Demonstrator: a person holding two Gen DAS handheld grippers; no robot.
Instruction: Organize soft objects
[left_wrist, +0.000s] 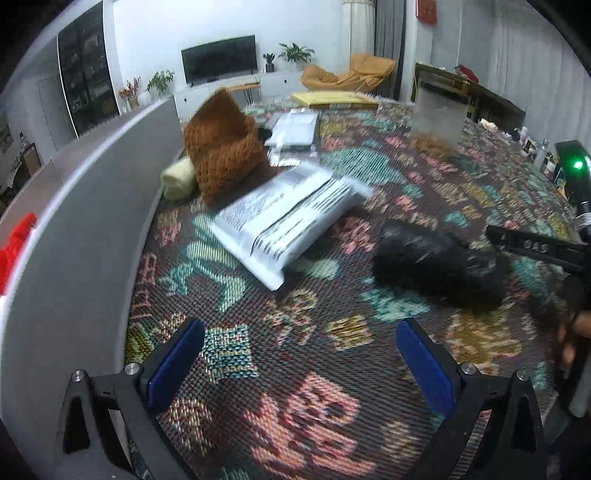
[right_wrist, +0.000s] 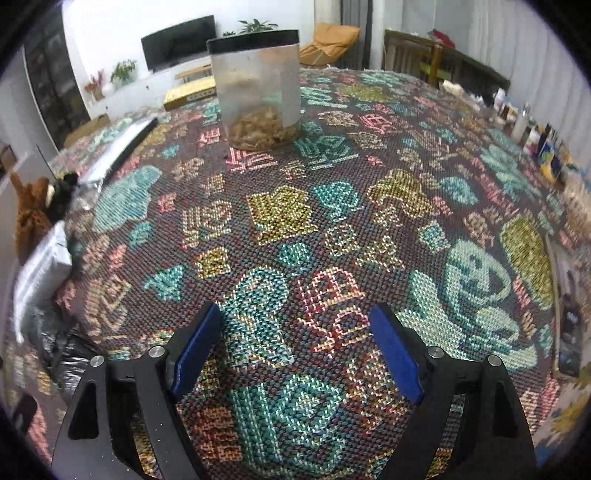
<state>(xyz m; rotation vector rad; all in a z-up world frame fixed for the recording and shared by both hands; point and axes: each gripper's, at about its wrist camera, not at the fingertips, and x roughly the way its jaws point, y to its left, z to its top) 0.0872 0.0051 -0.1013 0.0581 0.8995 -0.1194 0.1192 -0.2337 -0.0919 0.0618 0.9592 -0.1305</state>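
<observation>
In the left wrist view a brown fuzzy plush (left_wrist: 221, 147) sits at the back left of the patterned cloth (left_wrist: 303, 406), with a cream roll (left_wrist: 179, 179) beside it. A white soft mailer (left_wrist: 284, 221) lies in the middle and a black crinkly bundle (left_wrist: 436, 262) to its right. My left gripper (left_wrist: 301, 365) hangs open over bare cloth, short of both. My right gripper (right_wrist: 295, 352) is open over bare cloth too, nothing between its pads. From the right wrist view the plush (right_wrist: 29, 214), mailer (right_wrist: 40, 273) and black bundle (right_wrist: 62, 339) sit at the left edge.
A clear jar with a black lid (right_wrist: 258, 88) stands at the back of the cloth. More grey mailers (left_wrist: 295, 129) and a yellow box (left_wrist: 332, 99) lie beyond the plush. A grey panel (left_wrist: 74, 229) borders the left side. Bottles (right_wrist: 524, 122) line the right edge.
</observation>
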